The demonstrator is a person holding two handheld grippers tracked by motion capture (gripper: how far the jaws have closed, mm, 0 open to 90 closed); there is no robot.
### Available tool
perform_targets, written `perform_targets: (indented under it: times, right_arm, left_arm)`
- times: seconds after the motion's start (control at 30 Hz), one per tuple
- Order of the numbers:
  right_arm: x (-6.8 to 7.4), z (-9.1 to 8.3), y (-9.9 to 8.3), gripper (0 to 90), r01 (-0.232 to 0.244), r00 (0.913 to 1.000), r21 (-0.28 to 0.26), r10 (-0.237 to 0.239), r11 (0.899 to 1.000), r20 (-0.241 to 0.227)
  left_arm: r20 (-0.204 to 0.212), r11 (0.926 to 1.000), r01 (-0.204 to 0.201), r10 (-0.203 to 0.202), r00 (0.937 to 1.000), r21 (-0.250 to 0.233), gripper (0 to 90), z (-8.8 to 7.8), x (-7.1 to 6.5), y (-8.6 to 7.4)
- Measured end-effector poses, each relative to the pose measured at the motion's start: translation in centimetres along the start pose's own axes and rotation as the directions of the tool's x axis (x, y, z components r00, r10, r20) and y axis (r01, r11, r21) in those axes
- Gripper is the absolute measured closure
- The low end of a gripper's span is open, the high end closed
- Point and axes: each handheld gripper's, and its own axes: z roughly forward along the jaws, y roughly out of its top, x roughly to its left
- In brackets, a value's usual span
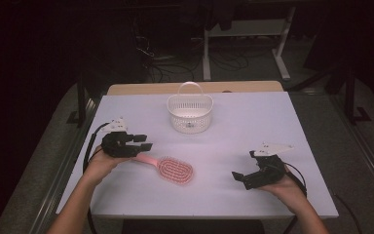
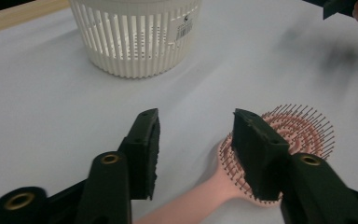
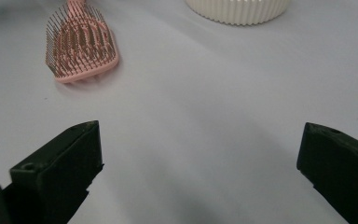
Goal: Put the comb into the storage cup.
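A pink hairbrush (image 1: 175, 169) lies bristles up on the white table (image 1: 253, 122), left of centre, with its handle pointing left. My left gripper (image 1: 146, 142) hovers over that handle. In the left gripper view the jaws (image 2: 196, 121) stand partly apart with a gap between them. The handle runs below that gap, the brush head (image 2: 303, 126) sits behind the right jaw, and no pad presses on either. My right gripper (image 1: 243, 165) rests at the table's right front, open wide (image 3: 200, 135) over bare table, with the brush (image 3: 81, 44) farther off.
A white slotted basket (image 1: 190, 113) with a handle stands at the back middle of the table, beyond the brush (image 2: 135, 37) (image 3: 237, 9). A wooden strip edges the far side of the table. Dark floor, cables and desk legs lie beyond.
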Motion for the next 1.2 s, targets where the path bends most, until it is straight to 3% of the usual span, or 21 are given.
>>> perform_targets:
  times: [0.33, 0.67, 1.2]
  right_arm:
    - [0.0, 0.0, 0.0, 0.0, -0.001, 1.0, -0.005, 0.001, 1.0, -0.001]
    - [0.0, 0.0, 0.1, 0.0, -0.001, 1.0, -0.006, 0.001, 1.0, -0.003]
    - [0.0, 0.0, 0.1, 0.0, -0.001, 1.0, -0.003, 0.001, 1.0, -0.004]
  left_arm:
    - [-0.026, 0.9999, -0.009, 0.009, 0.9996, 0.013, 68.1, 0.4, 0.7, 0.9]
    - [-0.037, 0.9977, -0.007, 0.01, 0.9993, 0.067, 89.6, 1.6, 1.6, 1.1]
    - [-0.095, 0.9854, 0.016, 0.0, 0.9955, 0.17, 90.0, 2.6, 3.3, -0.3]
